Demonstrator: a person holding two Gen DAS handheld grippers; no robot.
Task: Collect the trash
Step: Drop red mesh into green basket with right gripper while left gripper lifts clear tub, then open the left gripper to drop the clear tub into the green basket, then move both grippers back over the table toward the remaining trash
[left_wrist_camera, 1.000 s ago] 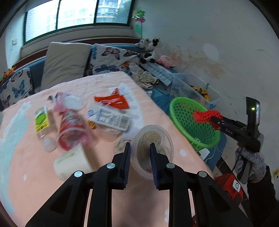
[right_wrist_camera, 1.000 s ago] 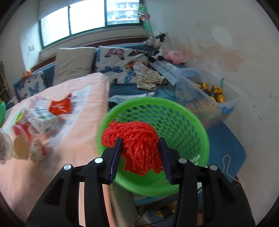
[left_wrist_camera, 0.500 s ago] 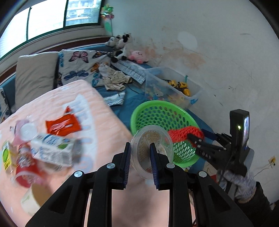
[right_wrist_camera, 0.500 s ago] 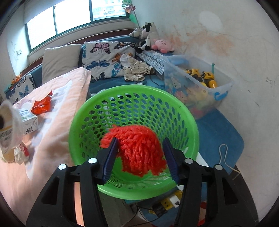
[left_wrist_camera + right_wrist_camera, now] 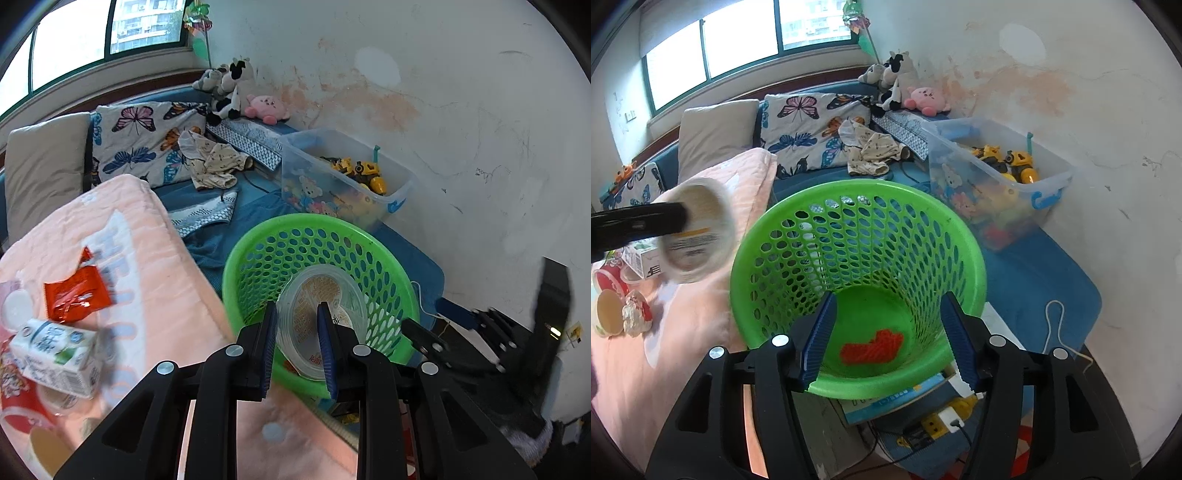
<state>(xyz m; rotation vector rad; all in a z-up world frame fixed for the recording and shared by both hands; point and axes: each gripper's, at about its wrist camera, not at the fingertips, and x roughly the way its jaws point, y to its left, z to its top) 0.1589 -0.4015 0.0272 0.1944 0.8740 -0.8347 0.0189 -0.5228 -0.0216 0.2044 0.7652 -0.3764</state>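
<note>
My left gripper (image 5: 295, 328) is shut on the rim of a clear plastic cup (image 5: 325, 295) and holds it tilted over the near rim of the green mesh basket (image 5: 295, 229). In the right wrist view the same cup (image 5: 698, 236) hangs at the basket's left side. My right gripper (image 5: 886, 314) is over the basket (image 5: 857, 192), and its jaws are opening with nothing between them. A red net wad (image 5: 873, 347) lies on the basket floor below.
On the pink blanket (image 5: 155, 280) to the left lie a red wrapper (image 5: 75, 295), a milk carton (image 5: 55, 350) and a red cup (image 5: 14, 398). A clear toy box (image 5: 343, 184) stands behind the basket by the wall. Cables and a power strip (image 5: 945, 417) lie under the basket.
My left gripper carried the cup to the right, from over the blanket to over the basket. My right gripper's jaws spread and the red net wad fell to the basket floor.
</note>
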